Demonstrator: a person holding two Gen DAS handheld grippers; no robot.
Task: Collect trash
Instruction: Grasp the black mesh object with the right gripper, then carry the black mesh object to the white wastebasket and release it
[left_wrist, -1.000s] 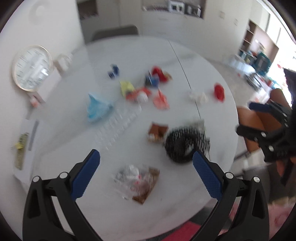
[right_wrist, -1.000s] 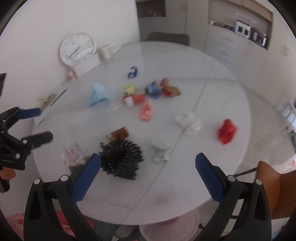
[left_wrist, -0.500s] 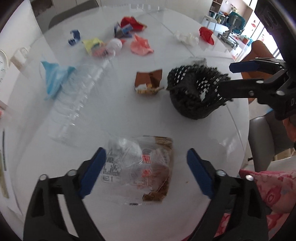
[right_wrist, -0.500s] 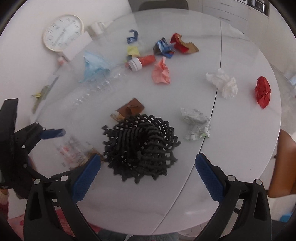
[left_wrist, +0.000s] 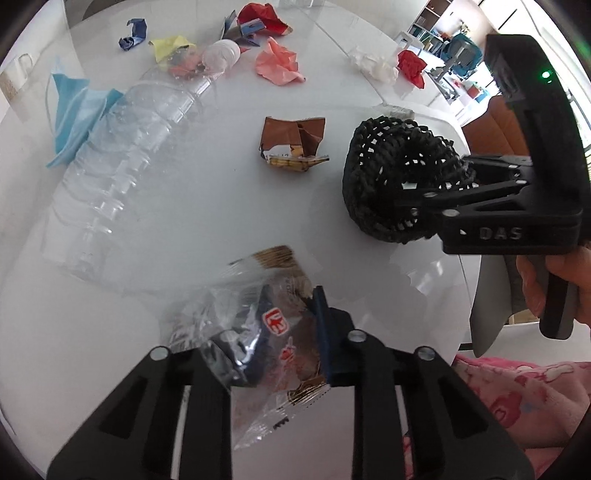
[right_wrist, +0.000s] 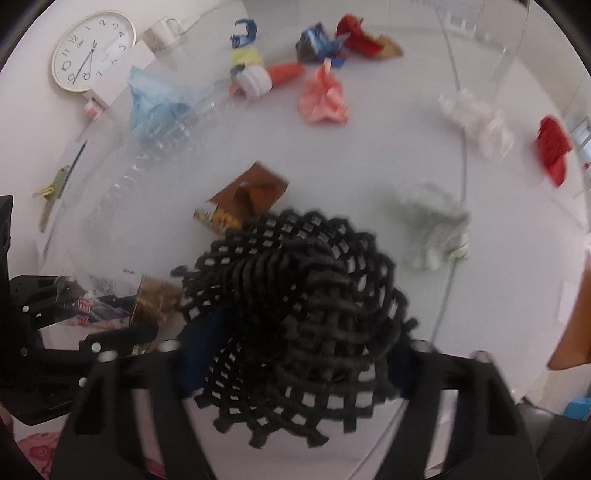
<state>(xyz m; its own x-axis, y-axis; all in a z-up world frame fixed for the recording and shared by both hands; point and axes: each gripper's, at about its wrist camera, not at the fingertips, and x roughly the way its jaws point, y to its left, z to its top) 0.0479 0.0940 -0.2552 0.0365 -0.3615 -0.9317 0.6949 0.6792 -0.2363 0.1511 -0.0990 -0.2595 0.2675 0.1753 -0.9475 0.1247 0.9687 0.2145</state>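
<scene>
White counter (left_wrist: 207, 206): round and glossy, strewn with litter.
Far left: a blue face mask (left_wrist: 75, 118) lies against a clear crushed plastic bottle (left_wrist: 122, 162), its white cap pointing to the far side.
Left claw (left_wrist: 271, 350): clamped on a clear snack wrapper (left_wrist: 255, 332) at the near edge, both jaws pressed into the crinkled film.
Centre: a torn brown wrapper (left_wrist: 293, 146) sits just left of the basket; a pink crumpled paper (left_wrist: 280, 62) lies farther off.
Right claw (right_wrist: 295, 363): closed on the near side of a black mesh basket (right_wrist: 295, 295), which is tilted with its mouth turned toward the left claw.
Right: a grey-white tissue wad (right_wrist: 432, 225) lies near the basket; a white tissue (right_wrist: 476, 120) and a red crumpled paper (right_wrist: 552, 147) sit well apart, toward the far right rim.
</scene>
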